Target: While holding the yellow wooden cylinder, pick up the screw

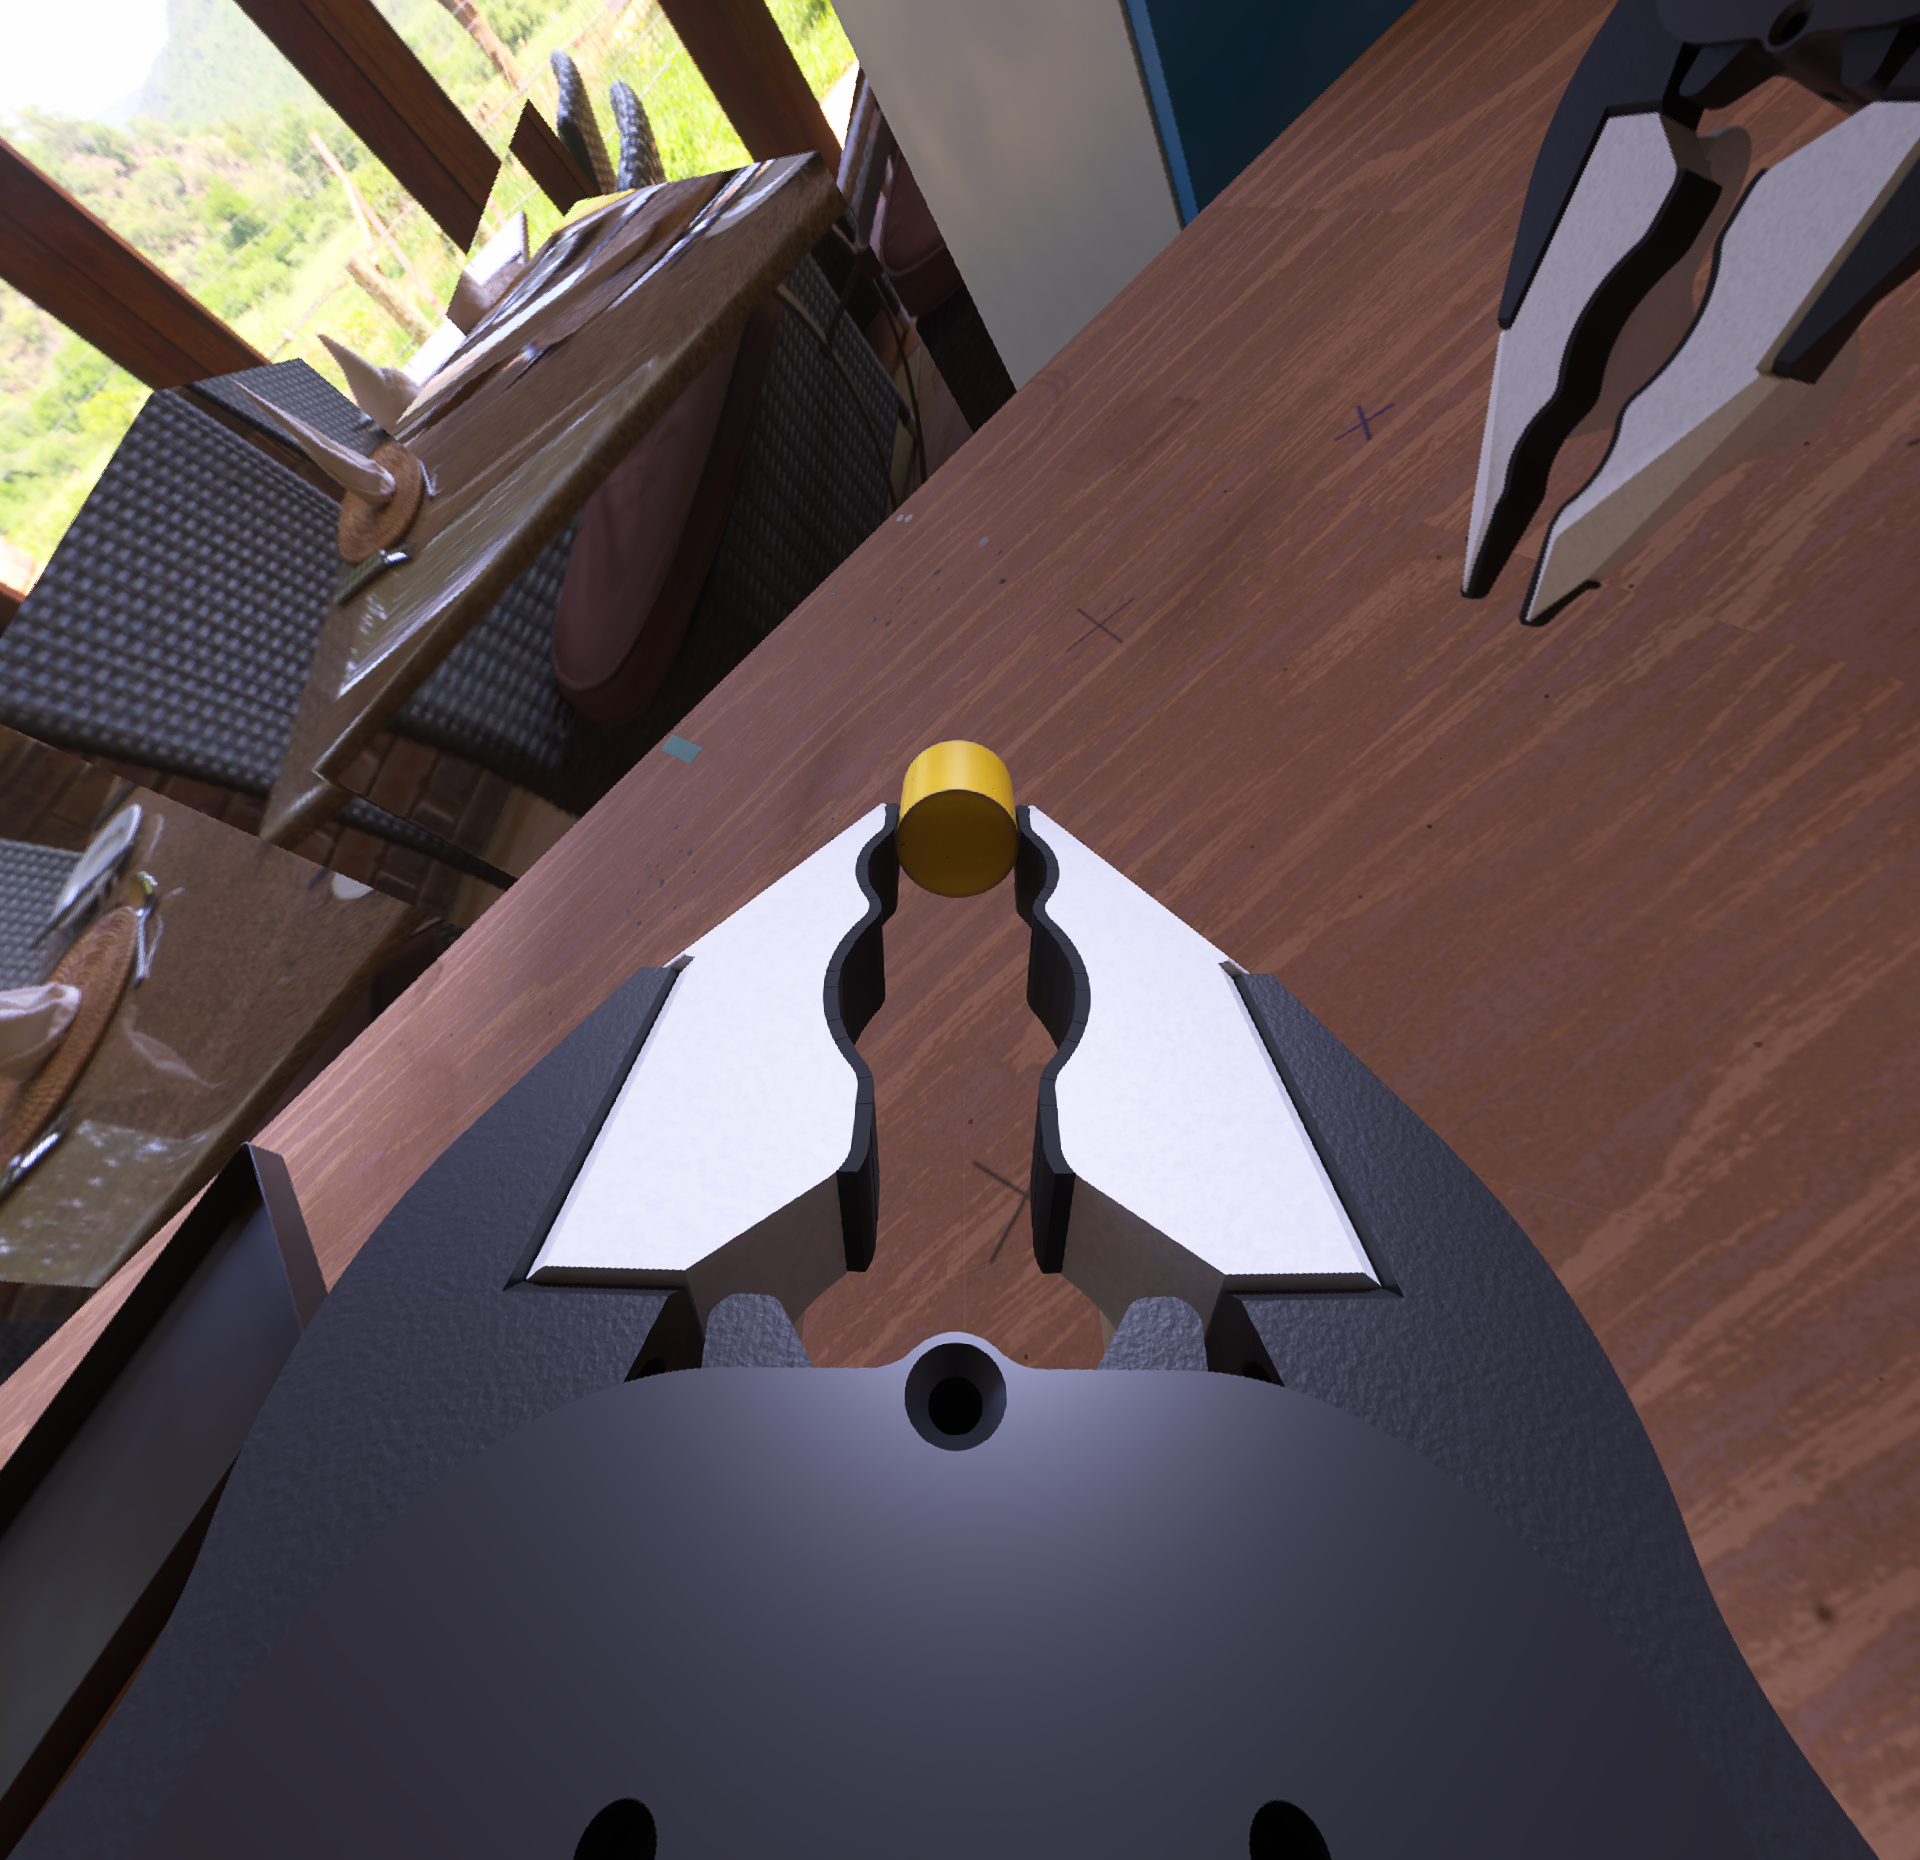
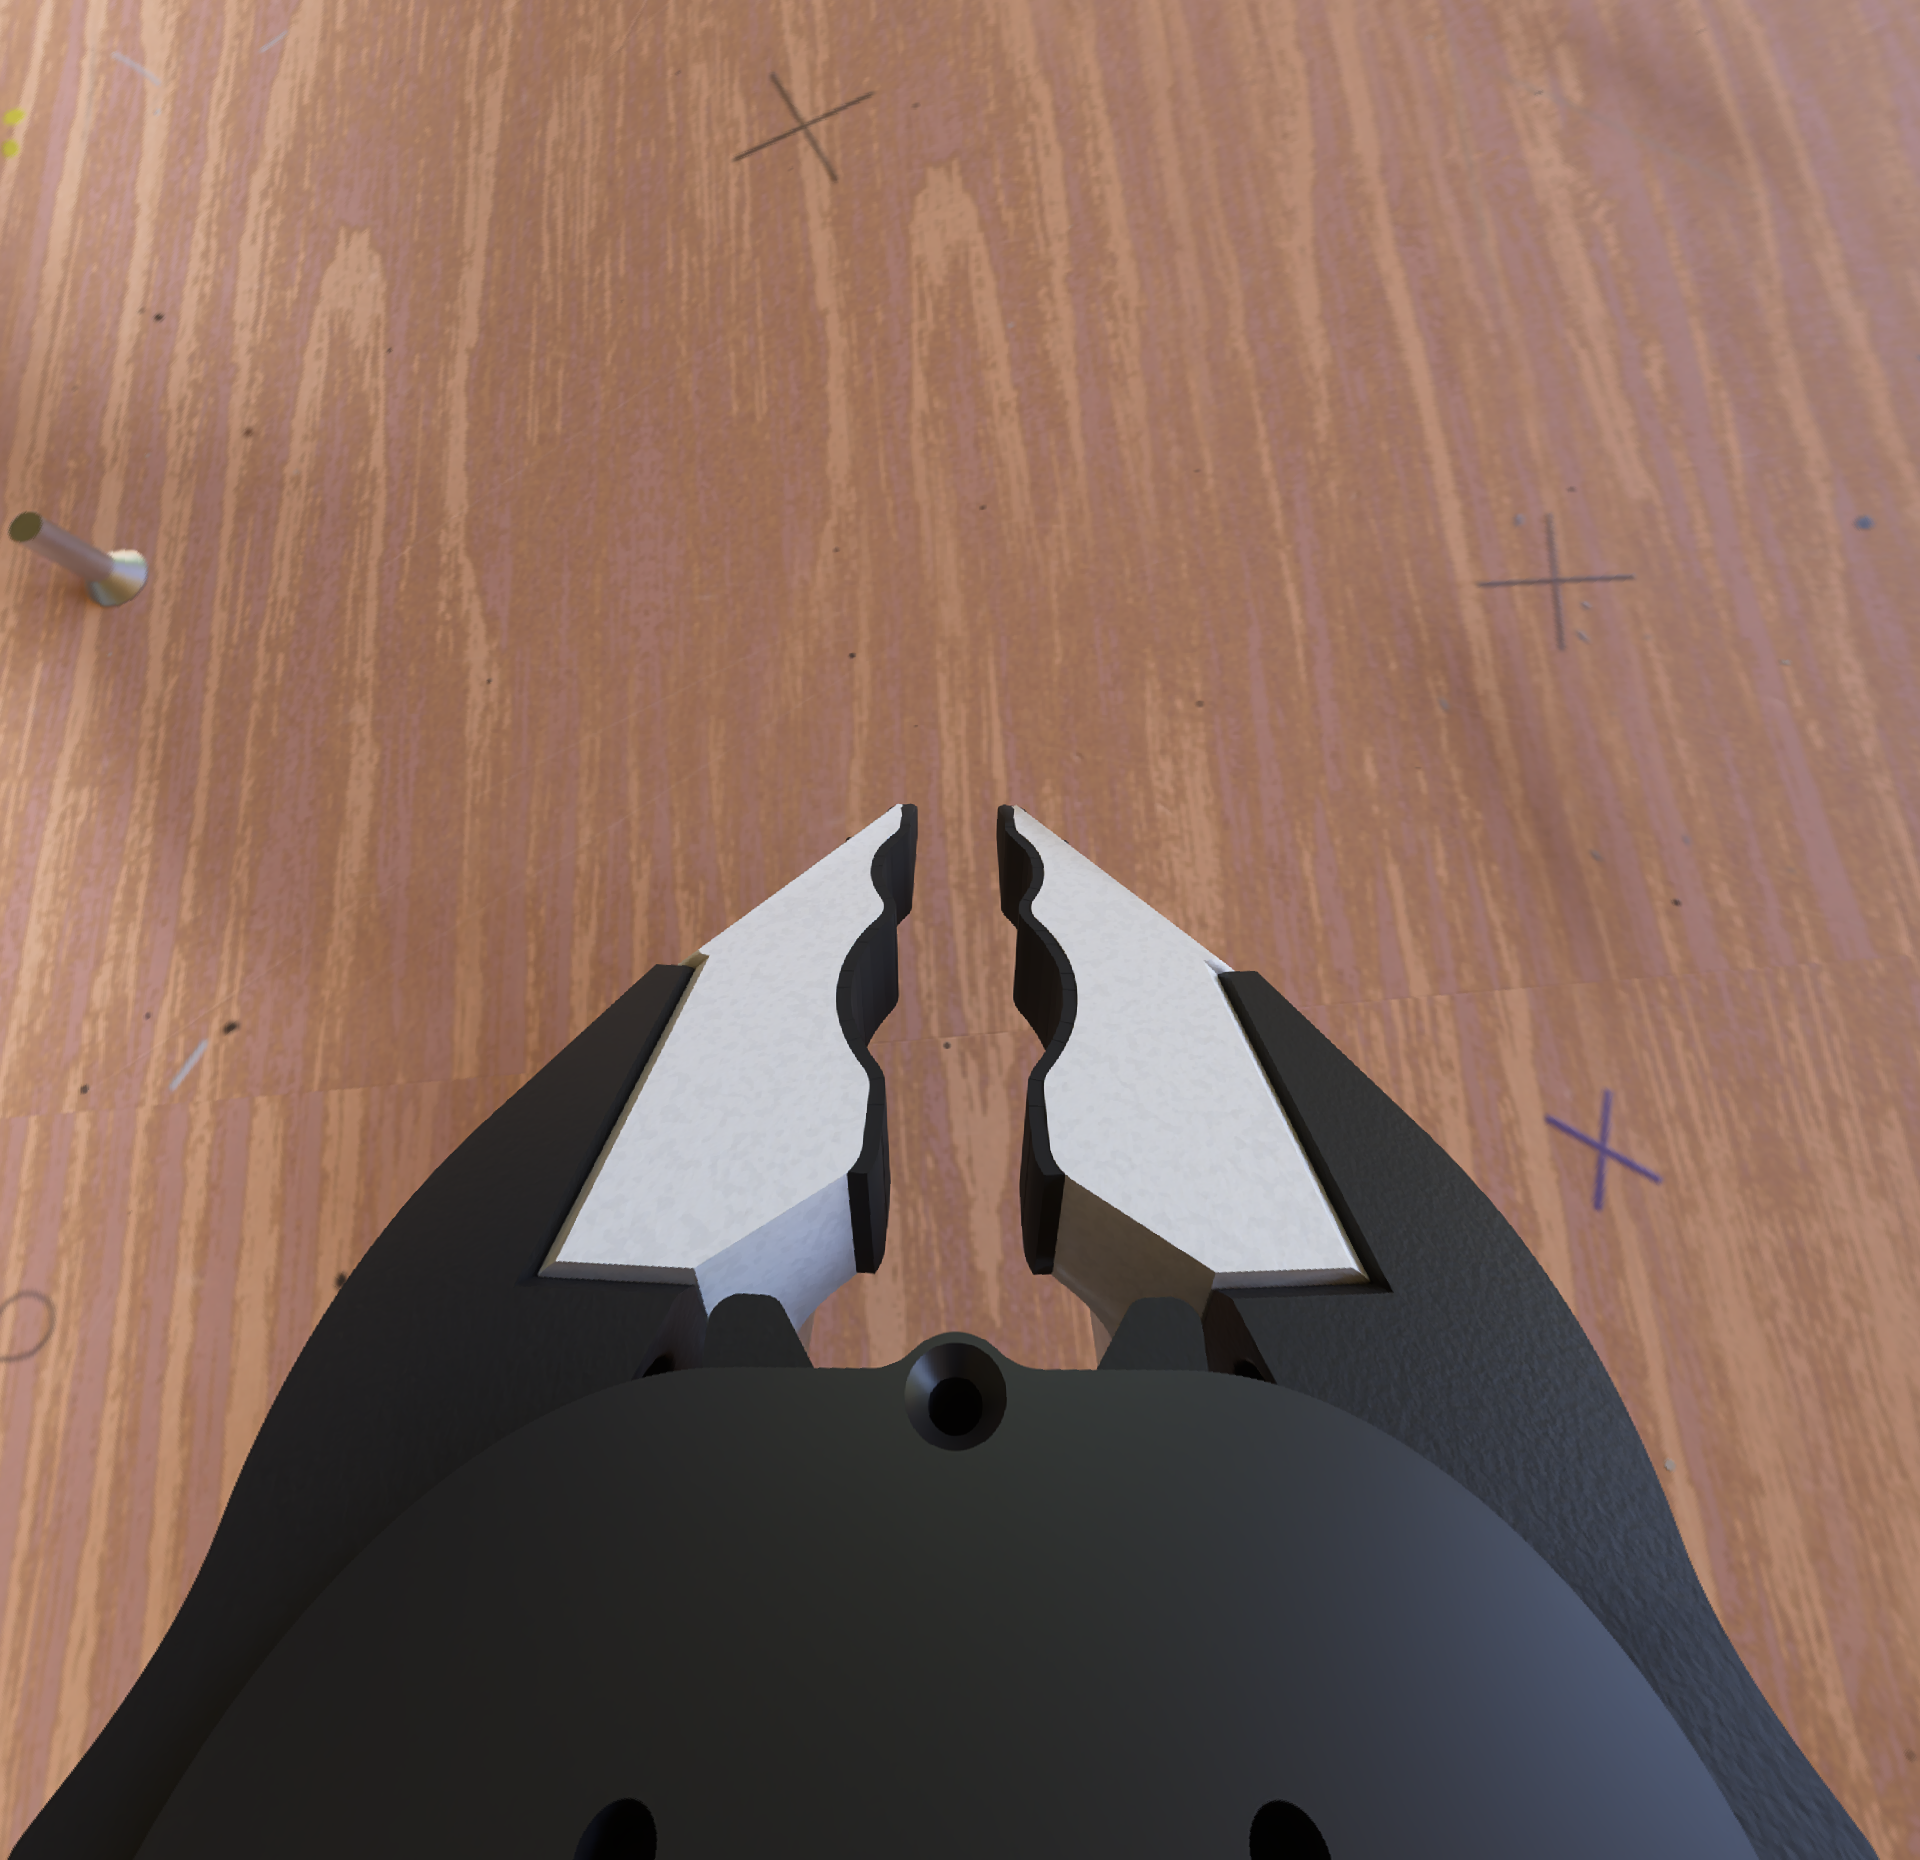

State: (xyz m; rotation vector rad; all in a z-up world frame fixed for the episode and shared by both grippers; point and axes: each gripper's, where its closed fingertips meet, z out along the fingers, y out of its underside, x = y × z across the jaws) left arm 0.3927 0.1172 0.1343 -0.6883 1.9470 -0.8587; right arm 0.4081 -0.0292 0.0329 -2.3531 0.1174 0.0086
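My left gripper point(image 1: 956, 815) is shut on the yellow wooden cylinder point(image 1: 956, 844), pinched between the fingertips and held above the wooden table point(image 1: 1403, 979). The metal screw point(image 2: 78, 559) lies on its side on the table point(image 2: 1039, 408) at the far left of the right wrist view, well left of and ahead of my right gripper point(image 2: 956, 818). The right gripper is empty, its jaws a narrow gap apart. It also shows at the top right of the left wrist view point(image 1: 1514, 602), tips close to the table. The screw is not in the left wrist view.
The table edge point(image 1: 727, 709) runs diagonally across the left wrist view; beyond it are wicker chairs point(image 1: 187, 584) and a set dining table point(image 1: 540, 376). Pencil crosses point(image 2: 803, 127) mark the tabletop.
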